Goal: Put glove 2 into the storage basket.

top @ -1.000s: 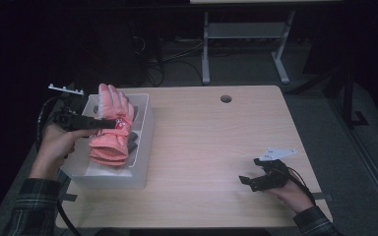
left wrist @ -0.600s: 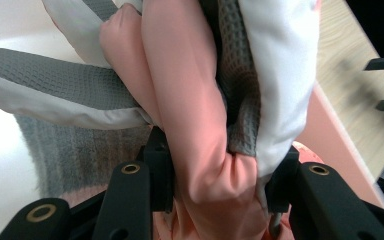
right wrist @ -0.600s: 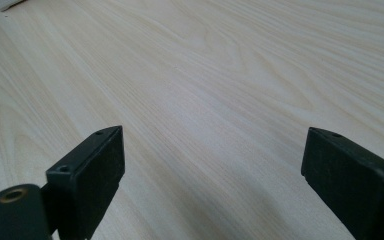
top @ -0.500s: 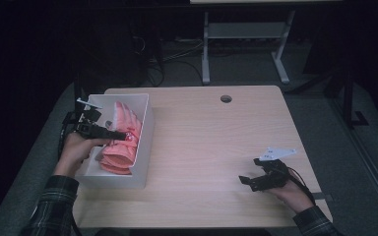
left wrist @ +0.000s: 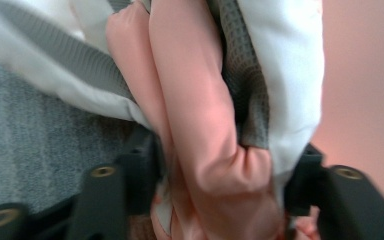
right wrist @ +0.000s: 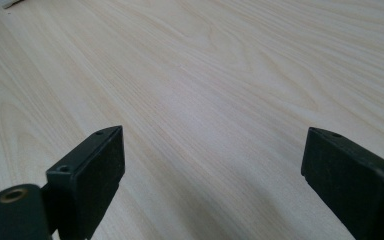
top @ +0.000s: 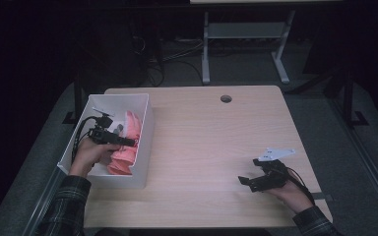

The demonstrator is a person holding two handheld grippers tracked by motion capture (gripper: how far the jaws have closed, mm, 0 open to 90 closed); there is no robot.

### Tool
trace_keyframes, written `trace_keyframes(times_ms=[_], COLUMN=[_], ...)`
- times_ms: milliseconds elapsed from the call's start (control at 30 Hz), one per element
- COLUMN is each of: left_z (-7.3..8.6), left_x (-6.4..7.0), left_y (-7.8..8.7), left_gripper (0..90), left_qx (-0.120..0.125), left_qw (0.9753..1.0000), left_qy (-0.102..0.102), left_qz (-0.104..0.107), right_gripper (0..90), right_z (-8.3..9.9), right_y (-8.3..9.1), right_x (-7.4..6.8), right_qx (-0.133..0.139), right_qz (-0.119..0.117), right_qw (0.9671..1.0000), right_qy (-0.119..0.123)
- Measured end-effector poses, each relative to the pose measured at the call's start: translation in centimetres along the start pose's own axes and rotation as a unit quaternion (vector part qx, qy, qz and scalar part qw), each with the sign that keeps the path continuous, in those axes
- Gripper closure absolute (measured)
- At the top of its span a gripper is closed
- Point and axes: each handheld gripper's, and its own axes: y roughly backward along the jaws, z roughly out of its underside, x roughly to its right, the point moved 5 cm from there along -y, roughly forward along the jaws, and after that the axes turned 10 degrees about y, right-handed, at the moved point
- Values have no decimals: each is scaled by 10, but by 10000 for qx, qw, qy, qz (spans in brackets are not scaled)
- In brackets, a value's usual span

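Here, the left gripper is down inside the white box, which sits on the table at about 9 o'clock in the high view. Its jaws are squeezed onto the pink cloth, and the cloth fills the small gap between them. In the left gripper view the pink cloth is bunched up right between the two black jaws, with a bit of white and grey cloth pressed against it at 3 o'clock. The pink cloth lies in the box, close to the box wall that is nearer the middle of the table. The person's left hand holds that gripper from 7 o'clock. The right gripper rests low on the table at about 4 o'clock in the high view, well apart from the box. In the right gripper view its jaws are wide apart and hold nothing, with bare wood between them. The right hand holds it near the table's front edge
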Motion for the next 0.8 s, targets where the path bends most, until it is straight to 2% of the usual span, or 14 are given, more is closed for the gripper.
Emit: trace_keyframes(times_ms=[100, 167, 300, 333, 367, 433, 533, 633, 800], left_z=[0, 0, -6, -10, -10, -13, -18, -23, -25], left_x=[2, 2, 9, 15, 15, 23, 40, 62, 99], left_y=[5, 11, 33, 44, 44, 55, 69, 78, 76], left_gripper=[243, 195, 175, 173, 172, 171, 170, 170, 171], left_qx=[114, 159, 528, 676, 676, 782, 994, 1138, 1280], left_qw=[9998, 9991, 9975, 9961, 9961, 9948, 9920, 9889, 9837], left_qy=[-47, -126, -191, -291, -291, -407, -589, -862, -1238], left_qz=[-172, -359, -434, -480, -480, -506, -503, -414, -238], right_gripper=[101, 101, 101, 101, 101, 101, 101, 101, 101], right_z=[0, 0, -1, -1, -1, -1, -1, -1, -1], right_y=[0, 0, 0, 0, 0, 0, 0, -1, -1], right_x=[-1, -1, -1, -1, -1, -1, -1, -2, -2], right_qx=[5, 8, 7, 14, 14, 14, 13, -8, -7], right_qz=[-18, -22, -26, -34, -34, -33, -34, -48, -53], right_qw=[10000, 10000, 10000, 10000, 10000, 10000, 10000, 10000, 10000], right_qy=[-13, -15, -9, -11, -11, -11, -4, -27, -28])
